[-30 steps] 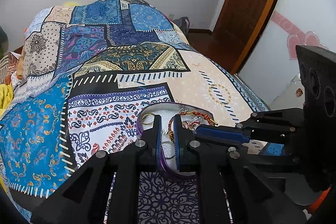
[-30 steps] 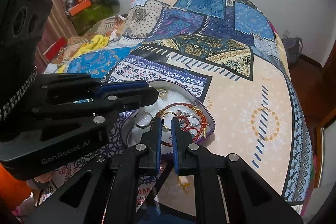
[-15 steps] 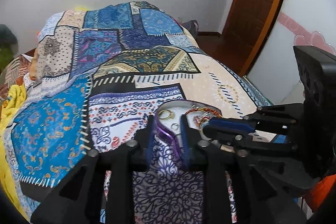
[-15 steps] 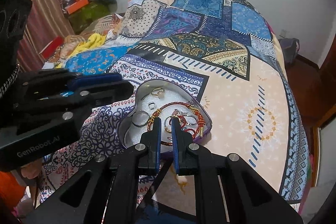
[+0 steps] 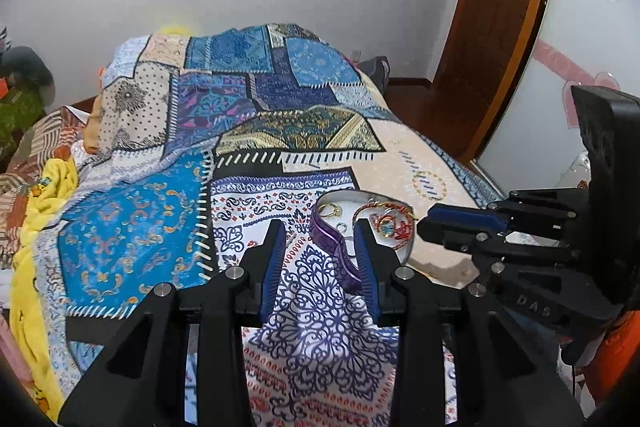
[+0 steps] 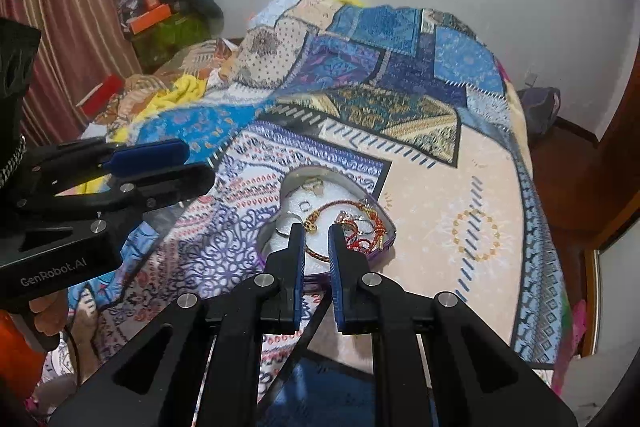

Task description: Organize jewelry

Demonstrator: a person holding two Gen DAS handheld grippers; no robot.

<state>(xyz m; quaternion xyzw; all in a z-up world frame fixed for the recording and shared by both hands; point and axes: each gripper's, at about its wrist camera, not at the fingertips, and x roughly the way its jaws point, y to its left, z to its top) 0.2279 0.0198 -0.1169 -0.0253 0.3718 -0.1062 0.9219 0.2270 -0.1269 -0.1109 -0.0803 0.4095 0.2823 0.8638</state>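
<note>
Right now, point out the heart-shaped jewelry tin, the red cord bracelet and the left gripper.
heart-shaped jewelry tin [image 5: 332, 242]: left wrist view, purple side wall.
red cord bracelet [image 6: 340, 203]: right wrist view, upper cord arc.
left gripper [image 5: 320, 229]: left wrist view, midway between fingertips.

A bed covered by a patchwork bedspread [image 5: 248, 131] in blue, cream and purple prints. Near its right edge lies a heart-shaped purple tin [image 6: 382, 253] of jewelry; a yellow blanket [image 5: 52, 187] lies bunched at the left.
</note>
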